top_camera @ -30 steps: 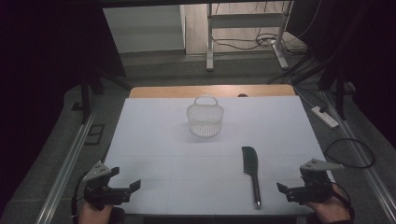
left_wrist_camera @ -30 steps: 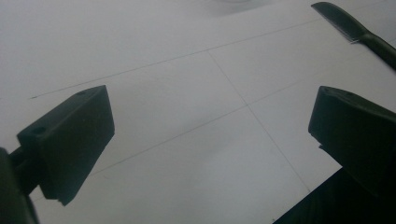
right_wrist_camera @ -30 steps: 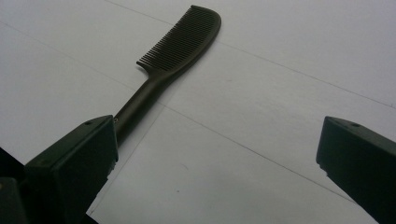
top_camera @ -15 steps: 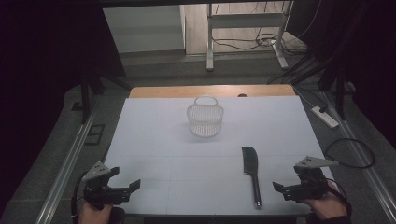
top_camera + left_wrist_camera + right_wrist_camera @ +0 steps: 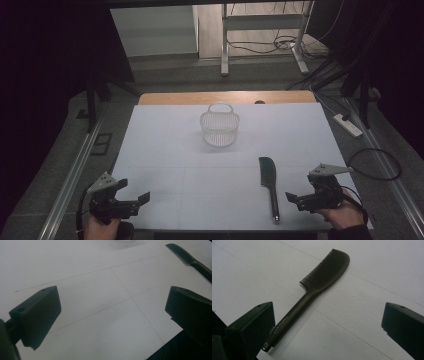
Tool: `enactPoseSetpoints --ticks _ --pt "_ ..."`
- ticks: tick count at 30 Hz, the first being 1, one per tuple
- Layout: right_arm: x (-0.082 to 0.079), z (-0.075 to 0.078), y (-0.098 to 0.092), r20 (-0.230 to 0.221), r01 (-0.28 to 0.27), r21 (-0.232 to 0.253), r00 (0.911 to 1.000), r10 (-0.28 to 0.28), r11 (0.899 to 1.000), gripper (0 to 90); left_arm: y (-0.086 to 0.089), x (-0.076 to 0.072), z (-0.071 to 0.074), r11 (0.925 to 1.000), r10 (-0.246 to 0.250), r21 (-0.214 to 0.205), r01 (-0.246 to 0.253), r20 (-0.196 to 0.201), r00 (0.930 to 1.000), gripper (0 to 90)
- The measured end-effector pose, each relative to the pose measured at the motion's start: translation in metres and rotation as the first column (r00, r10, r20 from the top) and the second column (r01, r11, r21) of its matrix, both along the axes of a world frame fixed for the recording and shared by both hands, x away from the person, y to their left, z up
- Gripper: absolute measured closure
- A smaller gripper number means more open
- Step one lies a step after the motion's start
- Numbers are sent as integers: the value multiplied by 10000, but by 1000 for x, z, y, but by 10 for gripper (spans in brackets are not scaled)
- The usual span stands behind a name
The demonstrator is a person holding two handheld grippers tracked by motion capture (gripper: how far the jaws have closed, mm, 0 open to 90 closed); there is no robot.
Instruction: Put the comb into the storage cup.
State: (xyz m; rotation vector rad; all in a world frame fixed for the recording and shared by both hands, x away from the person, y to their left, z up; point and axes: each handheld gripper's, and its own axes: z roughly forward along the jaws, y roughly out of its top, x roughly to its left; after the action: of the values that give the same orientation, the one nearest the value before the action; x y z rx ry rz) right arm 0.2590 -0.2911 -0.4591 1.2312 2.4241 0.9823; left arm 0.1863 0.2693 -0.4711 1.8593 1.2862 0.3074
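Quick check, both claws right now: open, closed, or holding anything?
Left claw: open, holding nothing, over bare table.
Right claw: open, holding nothing; the black comb lies on the table beside its jaws, not gripped.

A dark, long-handled comb [image 5: 269, 183] lies flat on the white table [image 5: 170, 150], teeth end pointing away, untouched.

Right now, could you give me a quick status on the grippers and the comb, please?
Left gripper and right gripper open, empty. Comb flat on table, untouched, just left of right gripper. Nothing between them.
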Motion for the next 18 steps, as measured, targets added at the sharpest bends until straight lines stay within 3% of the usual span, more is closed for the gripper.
enactPoseSetpoints --ticks 4,18 --pt "3 0 4 -70 -77 -282 9999 75 9996 0 0 0 0 10000 8 4 -8 -20 10000 10" --pt "14 -3 26 -406 -472 -559 9982 450 9973 0 0 1 0 10000 20 -10 -20 -54 10000 10"
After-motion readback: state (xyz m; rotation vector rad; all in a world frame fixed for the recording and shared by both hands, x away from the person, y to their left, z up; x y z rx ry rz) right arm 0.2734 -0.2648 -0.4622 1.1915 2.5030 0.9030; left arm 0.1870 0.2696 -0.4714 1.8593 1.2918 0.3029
